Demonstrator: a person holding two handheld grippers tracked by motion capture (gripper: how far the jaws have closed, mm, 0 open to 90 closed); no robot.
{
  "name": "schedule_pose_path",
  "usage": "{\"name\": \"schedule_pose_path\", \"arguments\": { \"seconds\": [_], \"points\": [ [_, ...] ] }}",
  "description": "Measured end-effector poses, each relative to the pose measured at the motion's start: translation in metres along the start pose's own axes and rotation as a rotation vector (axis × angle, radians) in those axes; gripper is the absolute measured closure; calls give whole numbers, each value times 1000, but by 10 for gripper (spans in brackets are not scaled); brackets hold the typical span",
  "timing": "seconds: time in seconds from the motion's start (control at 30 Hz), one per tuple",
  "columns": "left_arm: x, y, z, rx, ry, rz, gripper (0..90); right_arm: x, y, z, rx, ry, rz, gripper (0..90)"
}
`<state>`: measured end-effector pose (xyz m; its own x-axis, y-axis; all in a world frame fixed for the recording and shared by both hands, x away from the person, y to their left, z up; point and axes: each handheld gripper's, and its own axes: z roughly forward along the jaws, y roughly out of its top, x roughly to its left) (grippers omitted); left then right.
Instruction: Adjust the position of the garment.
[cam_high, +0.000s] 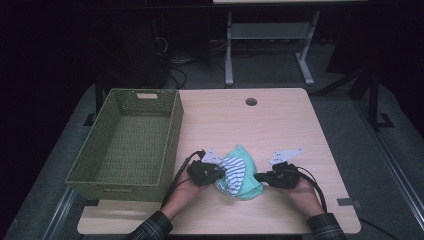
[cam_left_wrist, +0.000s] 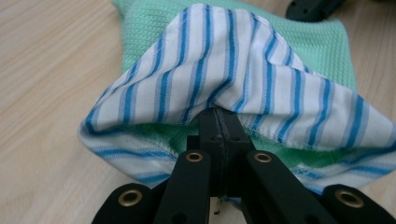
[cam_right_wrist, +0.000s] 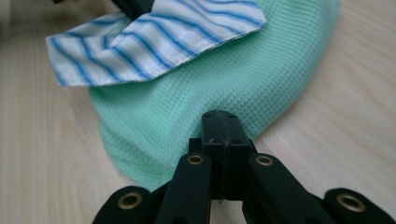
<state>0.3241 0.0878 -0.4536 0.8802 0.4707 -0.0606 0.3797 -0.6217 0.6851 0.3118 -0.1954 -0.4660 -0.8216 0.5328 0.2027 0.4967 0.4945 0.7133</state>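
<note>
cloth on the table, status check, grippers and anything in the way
Left gripper shut on striped cloth. Right gripper shut at green cloth edge, grip unclear. Basket beside, nothing blocking.

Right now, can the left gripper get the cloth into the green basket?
Probably yes. The left gripper is shut on the striped cloth, and the open-topped basket sits right beside it on that side, with nothing between them.

no readable text, no labels, no brand marks, no numbers, no signs on any surface in view
</note>
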Motion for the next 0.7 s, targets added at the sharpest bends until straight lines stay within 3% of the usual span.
{"name": "schedule_pose_path", "arguments": {
  "seconds": [0.27, 0.47, 0.6, 0.7],
  "points": [
    [3, 11, 12, -8, -13, 30, 894, 13, -14, -9, 5, 20, 7, 897],
    [4, 14, 11, -13, -11, 40, 880, 14, -22, -17, -13, -11, 13, 895],
    [5, 16, 3, -14, -26, 36, 829, 8, -27, -28, -58, -62, 43, 761],
    [3, 19, -3, 5, -39, 48, 751, 3, -32, -38, -95, -135, 65, 579]
  ]
}}
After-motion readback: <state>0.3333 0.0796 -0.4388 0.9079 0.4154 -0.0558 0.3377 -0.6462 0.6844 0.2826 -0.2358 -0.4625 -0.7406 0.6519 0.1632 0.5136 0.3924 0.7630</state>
